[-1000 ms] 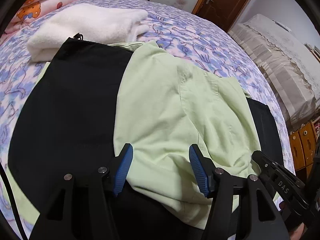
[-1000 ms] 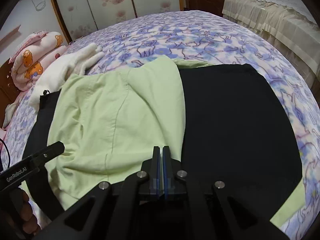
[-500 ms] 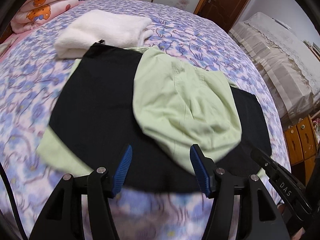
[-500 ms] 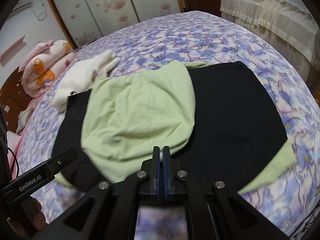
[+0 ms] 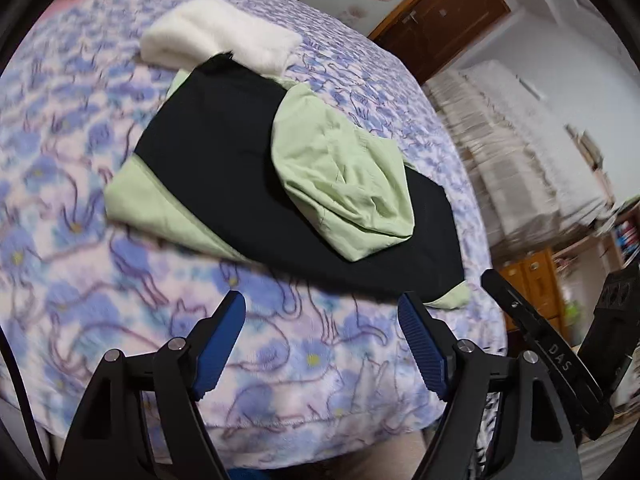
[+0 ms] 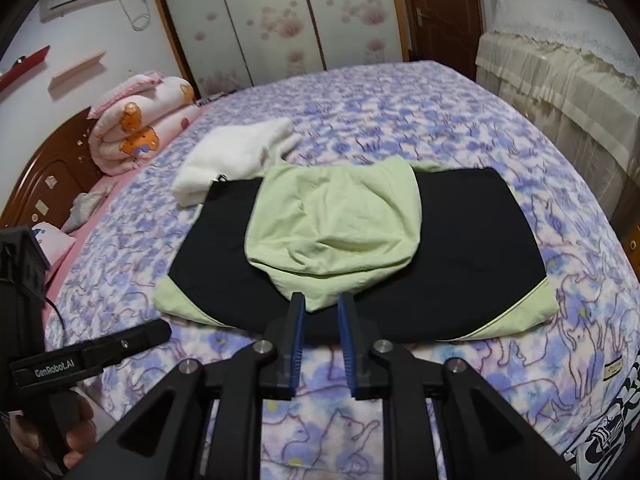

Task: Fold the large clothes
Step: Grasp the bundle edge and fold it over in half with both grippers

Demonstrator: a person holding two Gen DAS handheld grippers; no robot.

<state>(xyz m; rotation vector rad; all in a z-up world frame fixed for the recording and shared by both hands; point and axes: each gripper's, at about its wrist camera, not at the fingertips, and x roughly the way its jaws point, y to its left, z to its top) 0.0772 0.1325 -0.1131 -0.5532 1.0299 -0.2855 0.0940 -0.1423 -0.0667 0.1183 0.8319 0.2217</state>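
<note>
Left wrist view: the left tongs (image 5: 322, 312) stand released, nothing between the blue pads (image 5: 222, 338), and their jaws have just been opening wider. They hang over the flowered bed cover (image 5: 120, 300), short of the garment's near edge. The black and green garment (image 5: 224, 168) lies spread on the bed, its green hood (image 5: 344, 184) laid back over the black middle; a folded white blanket (image 5: 218, 32) touches its far end. The picture is motion-blurred, so fine creases cannot be read. Right wrist view: the right tongs (image 6: 322, 320) are parted by a narrow gap, jaws having just been opening, with no cloth between them. The garment (image 6: 476, 248) lies just beyond the tips, and green corners (image 6: 532, 312) show at both near ends. A hand (image 6: 76, 428) holds the left unit at lower left. Procedure, as judged: the next fold probably begins at those near corners. Open both tongs fully before descending, take one corner in each, pinch all layers together, and lift evenly so the hood does not slide off centre. Keep the fold line straight and clear of the white blanket.
</note>
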